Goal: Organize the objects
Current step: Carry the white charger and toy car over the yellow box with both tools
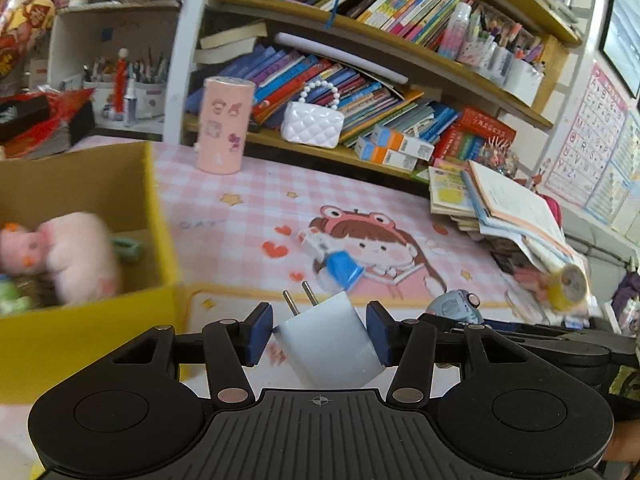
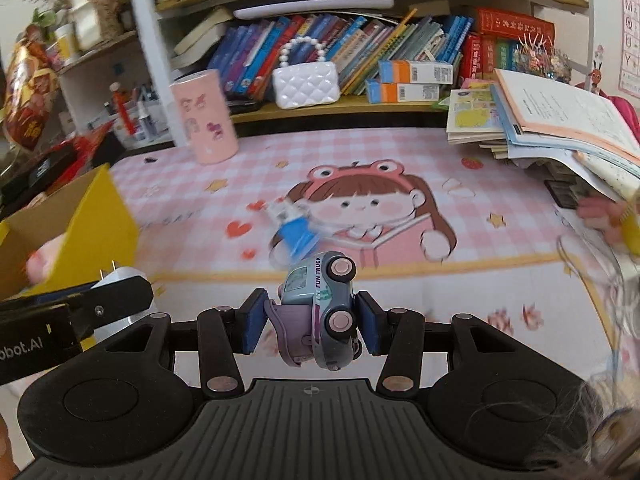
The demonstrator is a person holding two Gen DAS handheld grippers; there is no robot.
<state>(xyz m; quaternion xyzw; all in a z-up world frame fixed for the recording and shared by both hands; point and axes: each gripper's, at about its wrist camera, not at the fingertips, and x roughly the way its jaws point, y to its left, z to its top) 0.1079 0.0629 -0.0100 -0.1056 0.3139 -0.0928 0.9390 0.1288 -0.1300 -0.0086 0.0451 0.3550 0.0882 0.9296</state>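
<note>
Left gripper (image 1: 320, 334) clamps a white plug adapter (image 1: 330, 344) near the yellow box (image 1: 160, 216); right gripper (image 2: 310, 326) pinches a tilted toy truck (image 2: 320, 312), which may slip.

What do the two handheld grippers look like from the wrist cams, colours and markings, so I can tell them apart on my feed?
Both look alike: left gripper and right gripper have matte black linkage arms with silver round pivot pins, blue rectangular pads on the fingers, a ribbed grey-black base bearing a small crosshair mark, and round black discs either side. In the right wrist view, the left gripper's side shows white lettering ending "bot.AI".
</note>
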